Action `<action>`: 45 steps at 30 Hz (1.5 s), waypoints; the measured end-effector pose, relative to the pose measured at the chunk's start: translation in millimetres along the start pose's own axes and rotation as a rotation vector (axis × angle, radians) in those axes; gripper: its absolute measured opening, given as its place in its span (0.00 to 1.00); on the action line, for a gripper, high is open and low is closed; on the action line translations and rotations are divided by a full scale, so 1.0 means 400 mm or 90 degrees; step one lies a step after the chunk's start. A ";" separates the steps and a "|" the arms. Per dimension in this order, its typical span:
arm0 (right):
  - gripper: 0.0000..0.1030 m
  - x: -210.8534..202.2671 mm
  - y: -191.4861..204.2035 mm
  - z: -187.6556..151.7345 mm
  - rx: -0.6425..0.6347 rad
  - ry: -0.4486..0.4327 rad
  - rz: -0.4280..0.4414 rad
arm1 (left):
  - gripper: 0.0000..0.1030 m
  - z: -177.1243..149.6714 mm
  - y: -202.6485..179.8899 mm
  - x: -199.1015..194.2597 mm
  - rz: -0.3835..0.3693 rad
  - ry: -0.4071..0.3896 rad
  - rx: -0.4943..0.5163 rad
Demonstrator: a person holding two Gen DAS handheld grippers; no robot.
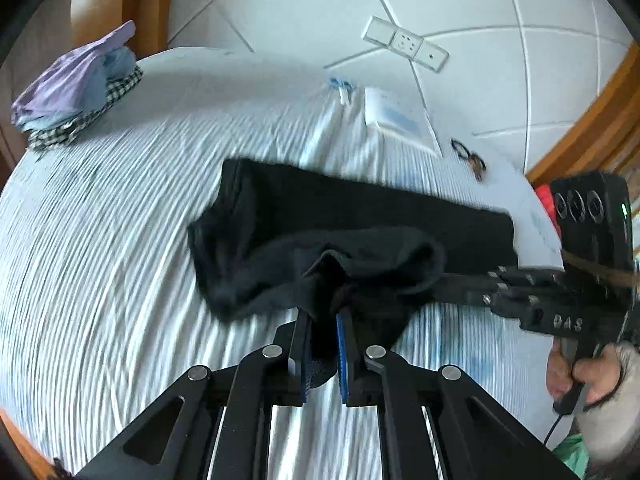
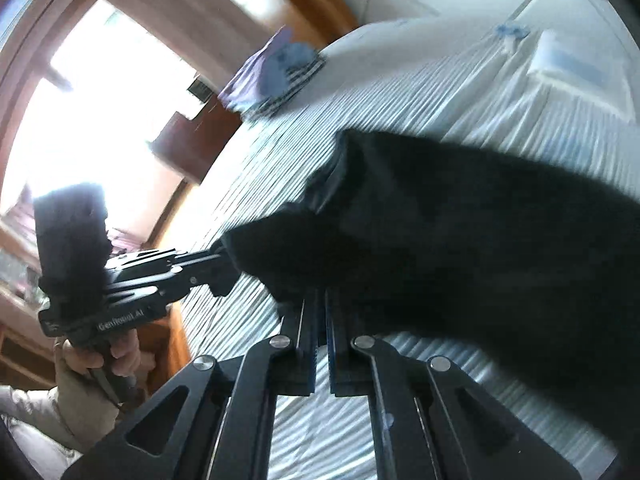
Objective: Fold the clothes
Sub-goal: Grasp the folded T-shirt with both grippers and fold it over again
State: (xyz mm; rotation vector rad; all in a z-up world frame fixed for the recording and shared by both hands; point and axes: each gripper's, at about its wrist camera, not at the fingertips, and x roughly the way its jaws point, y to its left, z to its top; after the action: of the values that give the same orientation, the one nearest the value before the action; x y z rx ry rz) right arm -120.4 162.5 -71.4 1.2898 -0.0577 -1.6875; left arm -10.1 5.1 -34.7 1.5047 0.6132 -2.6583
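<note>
Black garment (image 1: pixel 360 216): lying on striped bed (image 1: pixel 100 260), near edge being lifted.
Left gripper (image 1: pixel 322 320): clamping its bunched edge.
Right gripper (image 2: pixel 321 304): pinching its edge too.

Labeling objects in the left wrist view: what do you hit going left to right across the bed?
pile of folded clothes → black garment, pinched by the left gripper → glasses → right gripper, reaching in from the right edge and shut on the same black garment.
</note>
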 end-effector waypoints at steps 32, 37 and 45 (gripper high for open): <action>0.05 0.040 -0.227 0.043 0.154 0.010 -0.126 | 0.70 0.118 0.118 0.218 0.094 0.055 0.048; 0.38 0.123 -0.210 0.033 0.140 0.055 -0.130 | 0.63 0.102 0.126 0.249 0.063 0.051 0.027; 0.23 0.142 -0.182 -0.017 0.112 0.124 -0.080 | 0.19 0.008 0.163 0.234 0.053 0.126 -0.025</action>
State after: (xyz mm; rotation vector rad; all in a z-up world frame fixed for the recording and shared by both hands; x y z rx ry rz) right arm -160.5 163.9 -154.8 1.6146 -0.0101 -1.6825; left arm -48.6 -40.3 -131.9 1.7550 0.5933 -2.4410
